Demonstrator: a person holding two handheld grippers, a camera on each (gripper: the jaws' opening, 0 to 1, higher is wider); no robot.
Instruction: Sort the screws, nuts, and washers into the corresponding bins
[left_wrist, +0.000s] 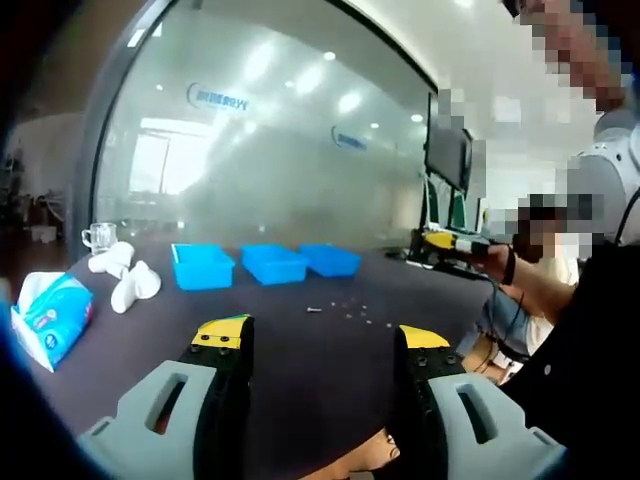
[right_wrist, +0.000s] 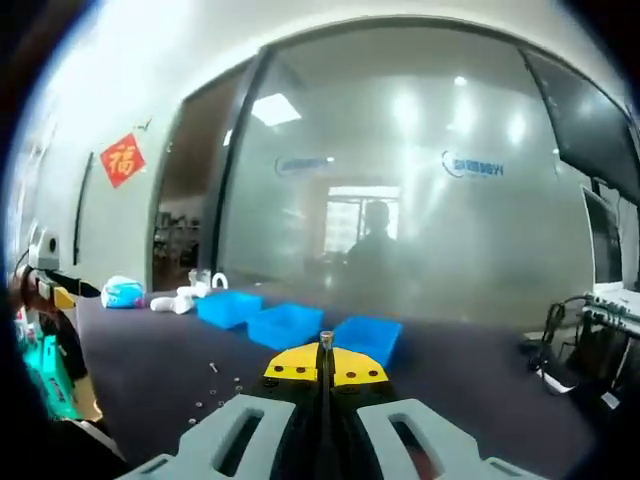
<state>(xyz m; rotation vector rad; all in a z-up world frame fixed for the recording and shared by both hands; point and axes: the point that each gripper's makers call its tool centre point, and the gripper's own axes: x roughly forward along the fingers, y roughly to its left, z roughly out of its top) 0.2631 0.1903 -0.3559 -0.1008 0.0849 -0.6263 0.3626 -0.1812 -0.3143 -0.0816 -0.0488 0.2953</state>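
Right hand-held gripper (right_wrist: 325, 362) pinches a small screw (right_wrist: 325, 340) upright, above three blue bins (right_wrist: 283, 322). Left hand-held gripper (left_wrist: 322, 345) gapes open over the tabletop (left_wrist: 300, 350). Loose fasteners (left_wrist: 345, 312) beside the bins are too small to count.

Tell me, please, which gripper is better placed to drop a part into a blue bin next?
The right gripper: its jaws are shut on a small screw, held above the three blue bins. The left gripper is open and holds nothing, low over the dark table.
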